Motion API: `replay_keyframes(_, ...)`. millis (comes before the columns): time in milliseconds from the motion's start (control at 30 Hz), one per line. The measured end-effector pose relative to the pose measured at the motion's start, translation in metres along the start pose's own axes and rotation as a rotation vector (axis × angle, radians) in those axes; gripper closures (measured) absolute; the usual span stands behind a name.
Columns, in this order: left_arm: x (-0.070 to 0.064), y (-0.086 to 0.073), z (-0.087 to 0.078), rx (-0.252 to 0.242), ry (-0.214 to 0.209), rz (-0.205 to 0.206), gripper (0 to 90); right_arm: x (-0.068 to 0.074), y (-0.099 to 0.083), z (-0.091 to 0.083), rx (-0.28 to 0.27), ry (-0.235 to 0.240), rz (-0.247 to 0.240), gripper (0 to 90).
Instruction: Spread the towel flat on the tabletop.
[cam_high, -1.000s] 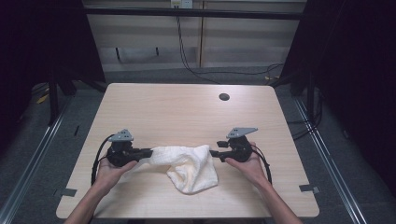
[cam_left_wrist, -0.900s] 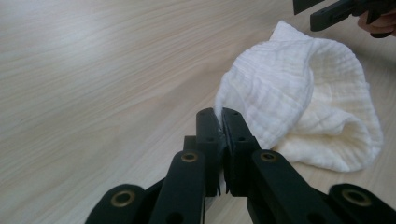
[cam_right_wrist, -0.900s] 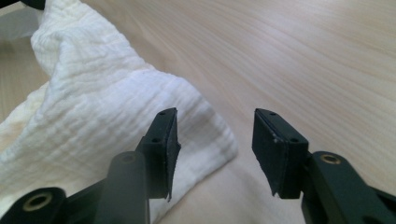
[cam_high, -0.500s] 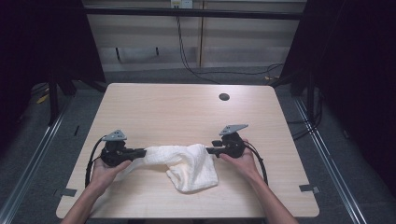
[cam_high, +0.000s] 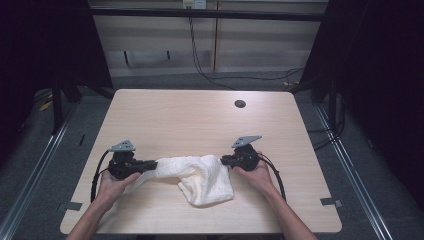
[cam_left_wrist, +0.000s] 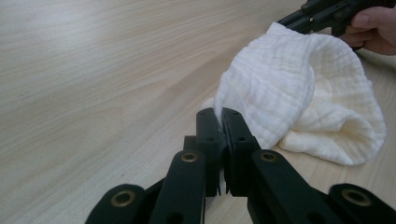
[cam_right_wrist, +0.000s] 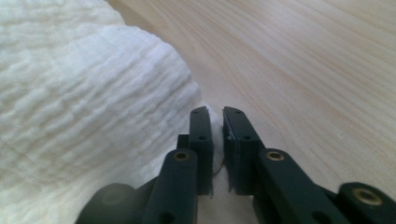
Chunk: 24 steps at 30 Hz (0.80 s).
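High view first: a white cloth (cam_high: 192, 175) lies on the wooden table (cam_high: 200, 120) in the lower middle of the frame, strung between the two tools, with a loose bunch sagging toward the lower right of its span. The left gripper (cam_high: 146, 165) has the cloth's left end, the right gripper (cam_high: 225, 160) the right end, each held in a hand (cam_high: 114, 182) coming up from the bottom edge. A small dark hole (cam_high: 240, 104) sits in the tabletop in the upper right, well apart from the work. To spread the cloth well, I would judge that both ends should be drawn apart evenly and kept low, so the sagging bunch opens out flat rather than dragging.

Left gripper view: the jaws are pressed together on a thin edge of the cloth (cam_left_wrist: 299, 88), which billows up toward the upper right of the frame, where the other gripper (cam_left_wrist: 327, 14) holds the far end. The bite looks small, so a sharp tug could pull the edge free; a steady pull seems safer.

Right gripper view: the jaws stand a little apart with cloth (cam_right_wrist: 84, 116) between them, pinching a thicker fold; the fabric fills the left of the frame, with bare table at the upper right.
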<state>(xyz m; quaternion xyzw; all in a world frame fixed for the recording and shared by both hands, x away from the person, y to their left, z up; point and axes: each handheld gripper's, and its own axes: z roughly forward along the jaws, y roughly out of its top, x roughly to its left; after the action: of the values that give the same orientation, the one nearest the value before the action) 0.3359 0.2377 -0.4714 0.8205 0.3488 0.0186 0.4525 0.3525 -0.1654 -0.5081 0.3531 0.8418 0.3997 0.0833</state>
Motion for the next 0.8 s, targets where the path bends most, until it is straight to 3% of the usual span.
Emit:
replay_keyframes(133, -0.001, 0.001, 0.000, -0.002, -0.010, 0.002, 86.8, -0.005, 0.000, -0.007, -0.030, 0.026, 0.044, 87.4)
replay_keyframes(400, -0.003, 0.005, -0.003, -0.035, -0.042, -0.006, 86.9, -0.012, 0.009, -0.040, -0.131, 0.067, 0.099, 88.0)
replay_keyframes(567, -0.007, 0.011, -0.005, -0.051, -0.053, 0.009, 86.9, -0.010, 0.015, -0.057, -0.167, 0.072, 0.097, 88.0)
replay_keyframes(700, -0.012, 0.025, -0.008, -0.067, -0.059, 0.041, 87.0, -0.010, 0.025, -0.081, -0.207, 0.063, 0.094, 88.1)
replay_keyframes(800, -0.014, 0.037, -0.014, -0.108, -0.080, 0.046, 87.0, -0.011, 0.030, -0.091, -0.230, 0.055, 0.093, 88.1)
